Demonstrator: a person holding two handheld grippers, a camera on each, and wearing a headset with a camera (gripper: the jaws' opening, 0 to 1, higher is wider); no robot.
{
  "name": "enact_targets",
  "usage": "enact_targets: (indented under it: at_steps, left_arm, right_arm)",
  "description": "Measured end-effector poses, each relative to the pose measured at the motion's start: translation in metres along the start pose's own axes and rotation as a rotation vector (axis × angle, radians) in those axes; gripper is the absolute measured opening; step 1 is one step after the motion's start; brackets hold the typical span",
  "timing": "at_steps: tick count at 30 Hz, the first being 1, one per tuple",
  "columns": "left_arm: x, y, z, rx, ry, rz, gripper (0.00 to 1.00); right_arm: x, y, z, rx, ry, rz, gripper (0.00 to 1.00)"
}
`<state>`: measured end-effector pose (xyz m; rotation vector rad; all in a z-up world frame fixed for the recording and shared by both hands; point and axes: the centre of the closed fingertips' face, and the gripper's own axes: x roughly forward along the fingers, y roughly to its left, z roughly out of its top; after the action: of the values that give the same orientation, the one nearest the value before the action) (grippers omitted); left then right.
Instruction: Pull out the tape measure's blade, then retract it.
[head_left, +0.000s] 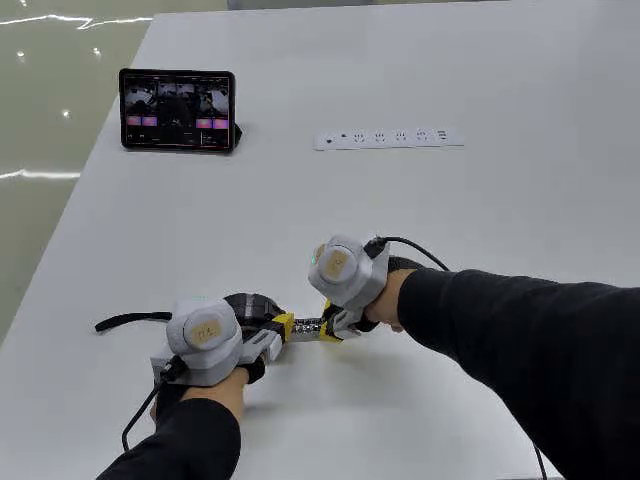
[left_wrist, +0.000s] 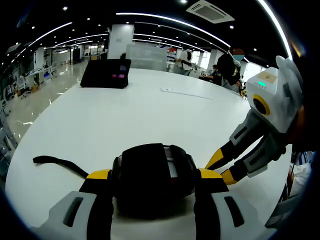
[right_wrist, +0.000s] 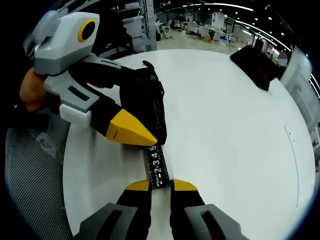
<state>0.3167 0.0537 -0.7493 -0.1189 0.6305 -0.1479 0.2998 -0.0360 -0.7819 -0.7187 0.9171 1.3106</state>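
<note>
Open table (head_left: 450, 200) ahead; tablet (head_left: 177, 109) and power strip (head_left: 390, 138) far back.

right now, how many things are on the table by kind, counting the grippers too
tape measure, blade partly out: 1
tablet: 1
power strip: 1
grippers: 2, left gripper and right gripper
total: 5
</note>
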Motion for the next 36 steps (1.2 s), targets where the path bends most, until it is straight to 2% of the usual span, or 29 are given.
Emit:
enact_targets:
  at_steps: [36]
  left_arm:
    - [0.000,0.001,0.001,-0.014,0.005,0.002,0.62]
  right_arm:
    - [0.010,0.003,0.019,-0.001,-0.040,0.008,0.10]
